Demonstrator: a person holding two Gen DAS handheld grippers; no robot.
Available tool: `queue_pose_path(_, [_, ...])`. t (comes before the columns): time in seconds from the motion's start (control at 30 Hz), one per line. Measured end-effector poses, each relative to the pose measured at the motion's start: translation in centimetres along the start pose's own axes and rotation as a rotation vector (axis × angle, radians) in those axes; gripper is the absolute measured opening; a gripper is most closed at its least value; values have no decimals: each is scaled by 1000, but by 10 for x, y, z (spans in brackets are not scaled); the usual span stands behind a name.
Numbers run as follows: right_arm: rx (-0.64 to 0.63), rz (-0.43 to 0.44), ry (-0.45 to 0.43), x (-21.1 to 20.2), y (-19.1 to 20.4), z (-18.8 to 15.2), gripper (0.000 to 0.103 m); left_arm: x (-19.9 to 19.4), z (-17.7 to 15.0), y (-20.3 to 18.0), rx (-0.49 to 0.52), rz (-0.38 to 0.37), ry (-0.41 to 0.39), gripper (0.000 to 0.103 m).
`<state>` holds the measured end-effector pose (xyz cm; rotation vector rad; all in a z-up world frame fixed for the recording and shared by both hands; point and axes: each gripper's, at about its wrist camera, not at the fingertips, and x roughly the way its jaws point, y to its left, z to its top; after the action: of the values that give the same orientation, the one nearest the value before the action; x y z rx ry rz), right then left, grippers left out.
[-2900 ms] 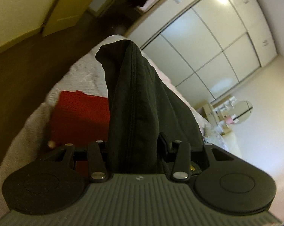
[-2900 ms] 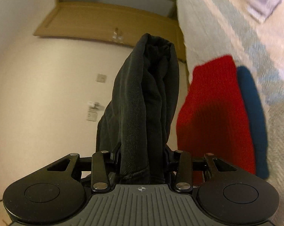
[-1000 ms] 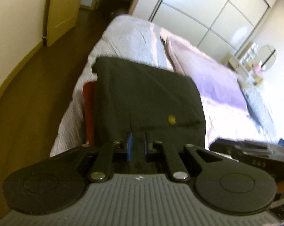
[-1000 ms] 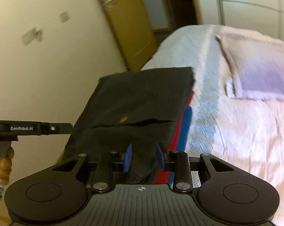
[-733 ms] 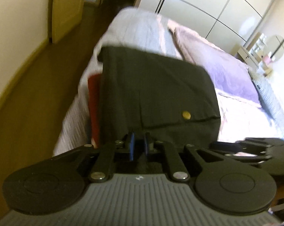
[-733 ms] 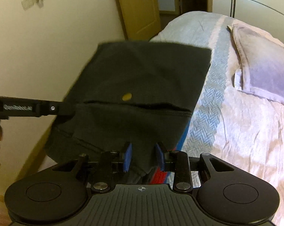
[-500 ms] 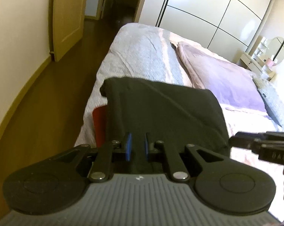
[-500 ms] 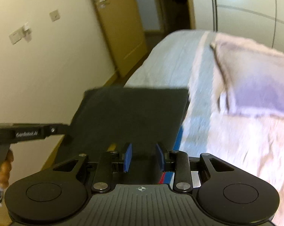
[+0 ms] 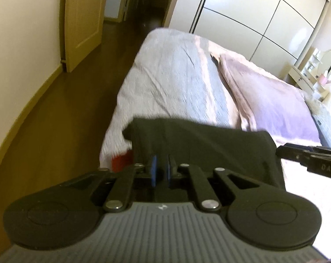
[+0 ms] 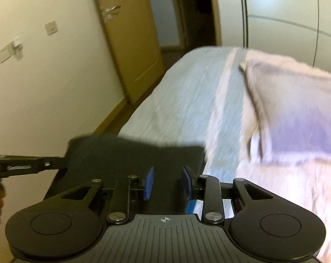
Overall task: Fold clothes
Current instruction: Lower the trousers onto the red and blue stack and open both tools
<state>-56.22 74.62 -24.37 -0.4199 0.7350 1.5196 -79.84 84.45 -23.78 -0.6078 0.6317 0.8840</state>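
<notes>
1. Since 2.9 s ago, we've laid the hanging dark trousers [image 9: 205, 144] flat, folded into a matte rectangle on the bed [image 9: 172, 83].
2. Our left gripper [image 9: 160, 167] is barely parted and our right gripper [image 10: 167, 183] wider, both empty above the cloth at 6 o'clock.

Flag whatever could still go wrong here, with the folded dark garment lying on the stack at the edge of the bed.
1. The dark folded garment sits near the corner of the bed, over the wood floor; a nudge might tip it off.
2. The left gripper has its jaws narrowly apart with cloth right in front of them, so pulling back may snag the fold.
3. The red garment pokes out beneath, so the stack looks uneven and may slump.
</notes>
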Motion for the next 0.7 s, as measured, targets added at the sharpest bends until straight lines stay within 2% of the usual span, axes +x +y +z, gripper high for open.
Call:
queue_pose_path(0.07, [-12,-16,-10,19,-8,8,33,18,8,2,16,14,2,10])
queue_pose_path(0.17, [-8,-31,52,52,-17,3,33,51,4,10,25,33,46,10])
queue_pose_path(0.27, [18,-22,76,58,-24,-3,33,66,-4,12,41,51,68,10])
queue_pose_path(0.43, [56,-4,56,28,-29,5,33,42,4,3,47,55,50,10])
queue_pose_path(0.53, [54,-1,93,9,-19,-13,33,15,-1,-8,37,56,66,17])
queue_pose_path(0.7, [50,3,153,-23,-1,-43,33,-12,-29,-28,10,67,122,24])
